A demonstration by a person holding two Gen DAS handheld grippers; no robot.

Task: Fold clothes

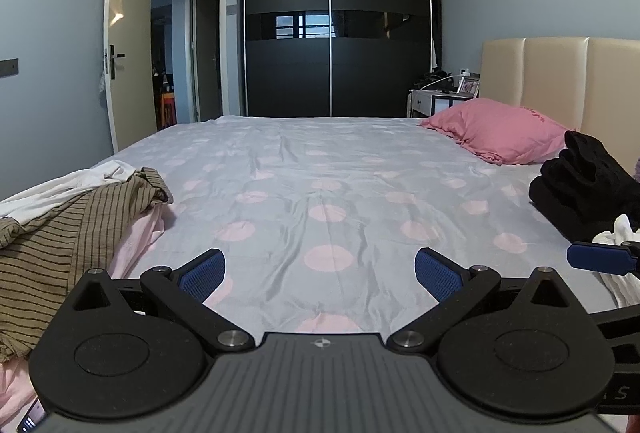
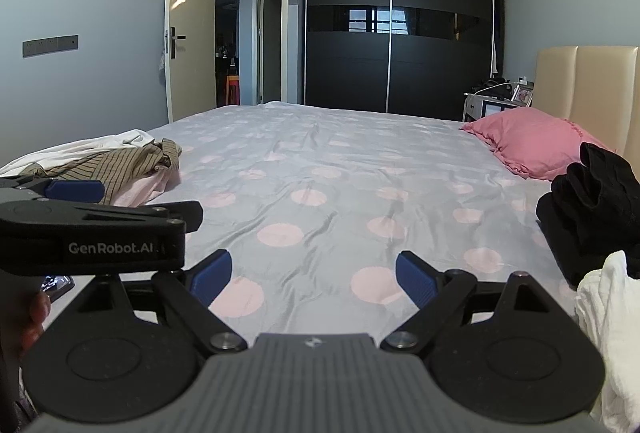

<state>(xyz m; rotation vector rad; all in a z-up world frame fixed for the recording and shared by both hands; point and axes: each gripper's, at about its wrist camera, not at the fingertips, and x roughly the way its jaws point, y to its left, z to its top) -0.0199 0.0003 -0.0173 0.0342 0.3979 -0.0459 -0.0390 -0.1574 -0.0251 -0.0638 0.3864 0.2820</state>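
Bed (image 1: 328,169): broad, flat, covered by a smooth, faintly creased grey sheet printed with pink discs.
Wardrobe (image 1: 336,17): matt black sliding doors with a glossy reflective band.
Pillow (image 1: 500,131): pink, soft, frilled edge, lying against the padded cream headboard (image 1: 560,73).
Unfolded clothes (image 1: 60,233): a rumpled heap at the bed's left edge; brown striped woven garment over pale pink and white cloth.
Black garments (image 2: 588,209): a dense, matt stack on the right side of the bed, with crinkled white cloth (image 2: 612,313) touching its near side.
Left gripper (image 1: 319,275): black linkages, ribbed blue pads; jaws spread wide over bare sheet, holding nothing.
Right gripper (image 2: 313,275): same build; jaws likewise wide and empty.
View difference: the right wrist camera alone shows the left gripper's body side-on (lettered "GenRobot.AI") and part of a hand (image 2: 34,317); the left wrist camera shows only one blue pad of the right gripper.
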